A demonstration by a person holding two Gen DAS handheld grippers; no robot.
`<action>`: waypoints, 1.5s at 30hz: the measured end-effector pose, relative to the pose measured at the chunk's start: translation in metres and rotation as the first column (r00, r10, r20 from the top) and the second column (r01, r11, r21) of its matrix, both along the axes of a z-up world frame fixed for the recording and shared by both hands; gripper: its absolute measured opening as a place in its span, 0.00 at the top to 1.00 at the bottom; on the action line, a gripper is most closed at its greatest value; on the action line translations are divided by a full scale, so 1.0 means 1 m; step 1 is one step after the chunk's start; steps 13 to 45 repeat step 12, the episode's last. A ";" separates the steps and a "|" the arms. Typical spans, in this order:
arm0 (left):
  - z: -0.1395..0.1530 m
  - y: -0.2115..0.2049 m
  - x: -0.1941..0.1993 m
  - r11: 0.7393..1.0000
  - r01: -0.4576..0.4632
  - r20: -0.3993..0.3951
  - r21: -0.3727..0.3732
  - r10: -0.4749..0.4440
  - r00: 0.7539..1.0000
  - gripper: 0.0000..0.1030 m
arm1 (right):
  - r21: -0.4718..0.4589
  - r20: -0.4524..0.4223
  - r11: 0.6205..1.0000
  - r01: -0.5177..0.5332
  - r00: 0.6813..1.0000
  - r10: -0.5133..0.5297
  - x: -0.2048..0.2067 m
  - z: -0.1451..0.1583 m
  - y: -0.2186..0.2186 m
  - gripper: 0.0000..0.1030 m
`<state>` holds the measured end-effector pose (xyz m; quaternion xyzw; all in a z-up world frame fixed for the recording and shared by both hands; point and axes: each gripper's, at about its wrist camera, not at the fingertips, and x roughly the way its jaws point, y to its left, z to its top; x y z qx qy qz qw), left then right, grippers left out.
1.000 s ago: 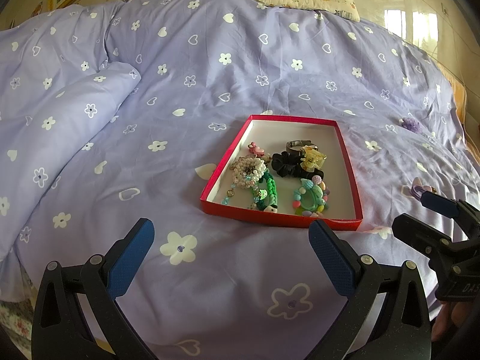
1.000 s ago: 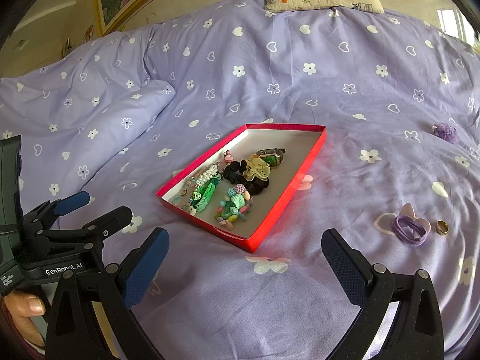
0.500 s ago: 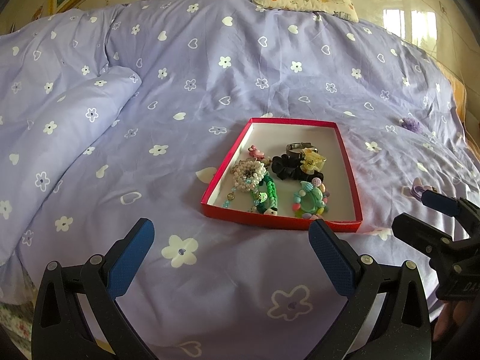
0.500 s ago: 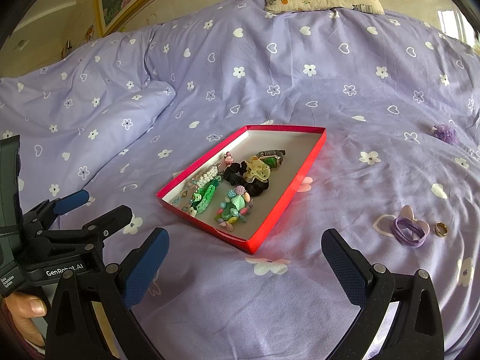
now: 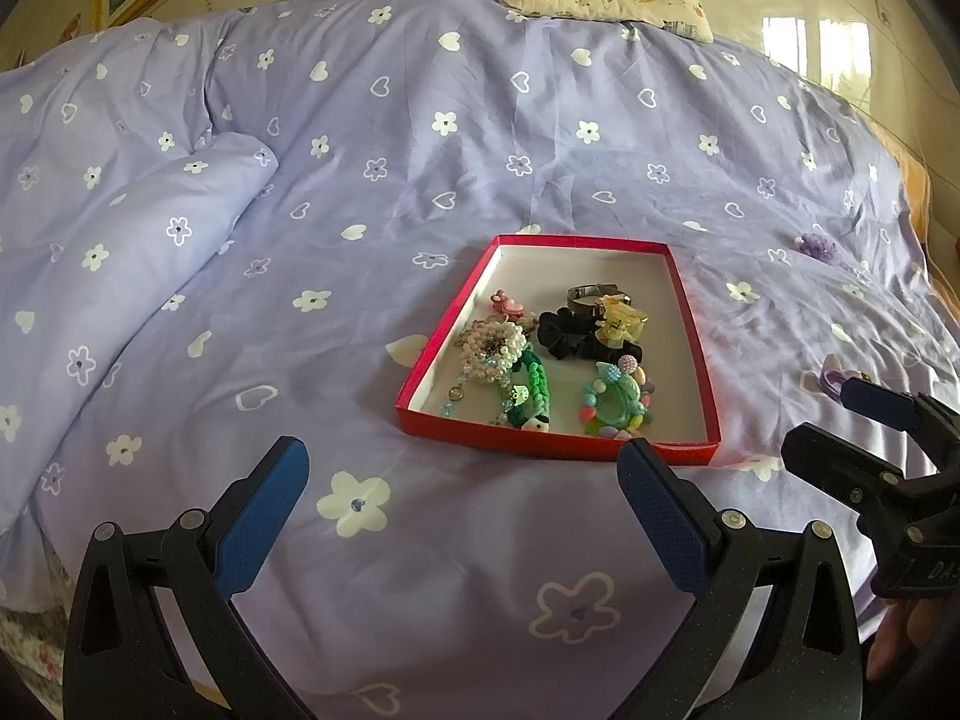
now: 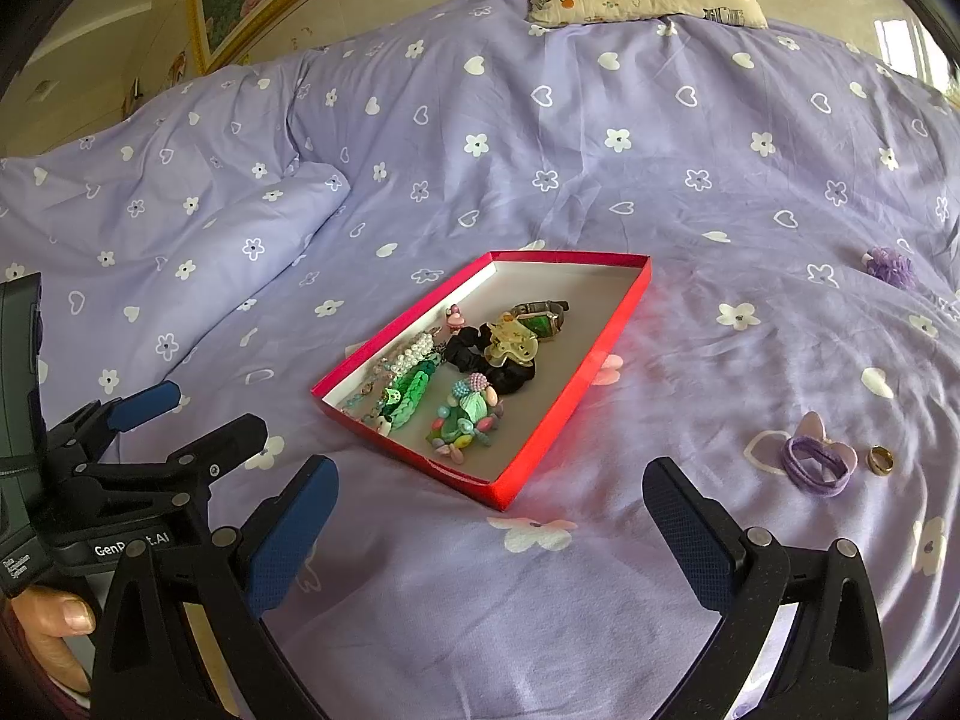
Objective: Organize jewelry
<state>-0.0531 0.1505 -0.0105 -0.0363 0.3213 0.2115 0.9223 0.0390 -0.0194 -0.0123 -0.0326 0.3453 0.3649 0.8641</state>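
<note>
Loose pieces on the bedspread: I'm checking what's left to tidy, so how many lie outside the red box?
3: a purple hair tie right of the red box, a gold ring beside it, a purple piece farther back. Folds may hide more.

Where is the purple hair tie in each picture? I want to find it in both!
Left wrist view: the purple hair tie sits at the far right edge, just above the right gripper's blue fingertip.
Right wrist view: the tie lies at lower right, beside a gold ring.
Shared landmark: the red tray; the tie lies to its right.
</note>
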 end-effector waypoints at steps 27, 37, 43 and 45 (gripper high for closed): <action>-0.004 0.000 0.003 1.000 0.007 -0.007 -0.013 -0.007 1.000 0.00 | -0.002 -0.007 1.000 0.001 1.000 -0.001 0.002 0.000 -0.001 0.00; -0.004 0.000 0.003 1.000 0.007 -0.007 -0.013 -0.007 1.000 0.00 | -0.002 -0.007 1.000 0.001 1.000 -0.001 0.002 0.000 -0.001 0.00; -0.004 0.000 0.003 1.000 0.007 -0.007 -0.013 -0.007 1.000 0.00 | -0.002 -0.007 1.000 0.001 1.000 -0.001 0.002 0.000 -0.001 0.00; -0.004 0.000 0.003 1.000 0.007 -0.007 -0.013 -0.007 1.000 0.00 | -0.002 -0.007 1.000 0.001 1.000 -0.001 0.002 0.000 -0.001 0.00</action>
